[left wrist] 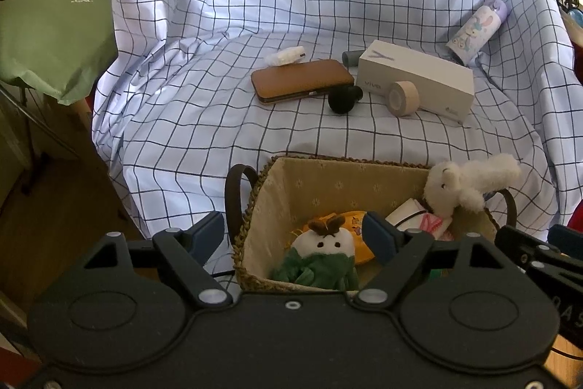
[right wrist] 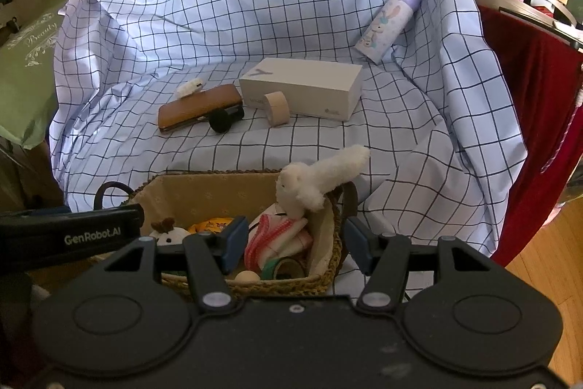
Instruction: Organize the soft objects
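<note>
A: Both tools? 
B: Left tool (left wrist: 293, 236) gapes wide above the basket (left wrist: 255, 203), gripping nothing. Right tool (right wrist: 291, 243) is parted too, empty, straddling the basket's right rim.

A: Soft toys? 
B: Two: the white rabbit (left wrist: 459, 185) propped against the basket's right rim, ears pointing right; the green-bodied doll (left wrist: 320, 261) inside.

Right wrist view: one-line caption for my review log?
White plush rabbit propped on the woven basket rim, hard items left on the checked sheet.
</note>
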The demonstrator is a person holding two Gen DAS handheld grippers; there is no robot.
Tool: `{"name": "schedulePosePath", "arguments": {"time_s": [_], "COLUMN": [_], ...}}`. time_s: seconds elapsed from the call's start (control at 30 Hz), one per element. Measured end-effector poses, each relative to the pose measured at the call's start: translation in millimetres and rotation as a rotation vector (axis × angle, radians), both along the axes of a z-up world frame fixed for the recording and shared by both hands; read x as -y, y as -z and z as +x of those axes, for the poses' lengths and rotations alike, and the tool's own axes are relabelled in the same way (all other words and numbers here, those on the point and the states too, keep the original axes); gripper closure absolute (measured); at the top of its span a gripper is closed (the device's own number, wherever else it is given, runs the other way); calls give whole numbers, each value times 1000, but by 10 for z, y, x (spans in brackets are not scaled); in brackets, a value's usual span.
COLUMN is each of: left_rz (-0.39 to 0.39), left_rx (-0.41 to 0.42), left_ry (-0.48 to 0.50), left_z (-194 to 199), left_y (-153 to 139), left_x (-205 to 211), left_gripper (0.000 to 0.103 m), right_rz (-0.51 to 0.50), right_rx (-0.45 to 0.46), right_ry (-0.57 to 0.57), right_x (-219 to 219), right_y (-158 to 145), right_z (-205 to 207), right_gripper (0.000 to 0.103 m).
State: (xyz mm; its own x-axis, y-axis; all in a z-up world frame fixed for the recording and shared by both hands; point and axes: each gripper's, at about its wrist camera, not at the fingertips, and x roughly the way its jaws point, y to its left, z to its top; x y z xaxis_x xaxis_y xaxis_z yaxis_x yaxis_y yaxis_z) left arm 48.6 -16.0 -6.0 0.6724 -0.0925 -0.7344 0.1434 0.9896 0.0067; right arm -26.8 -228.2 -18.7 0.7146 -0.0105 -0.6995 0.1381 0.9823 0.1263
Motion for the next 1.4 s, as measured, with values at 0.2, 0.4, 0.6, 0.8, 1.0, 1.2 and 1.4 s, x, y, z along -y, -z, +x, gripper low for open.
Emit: {"name": "schedulePosePath", "arguments": {"time_s": [0.2, 0.4, 0.6, 0.8, 1.0, 1.2, 1.4], "left_rz": [-5, -10, -10, -22, -39, -38, -34], "left_rx": [-17, -25, -27, -39, -63, -81, -96], "left_ry": [2, 5, 6, 11, 12, 10, 1], "left_z": [16, 17, 22, 31, 43, 59, 93], "left_y": [19, 23, 21, 18, 37, 68, 100], "left_x": [-1, 5, 9, 9, 2, 7, 6], "left_gripper": [23, 17, 17, 17, 17, 16, 16], "right_rz": [1, 0, 2, 3, 3, 1, 4], "right_rx": [1, 3, 5, 4, 3, -6, -16], "right_ry": [-3, -3, -1, -2, -2, -3, -5], "right_x": [0, 3, 24, 28, 31, 44, 42], "right_y": [-7, -11, -32, -32, -32, -26, 12], "right_z": [2, 0, 7, 9, 9, 47, 88], "right_gripper": [44, 43, 43, 42, 42, 41, 41]}}
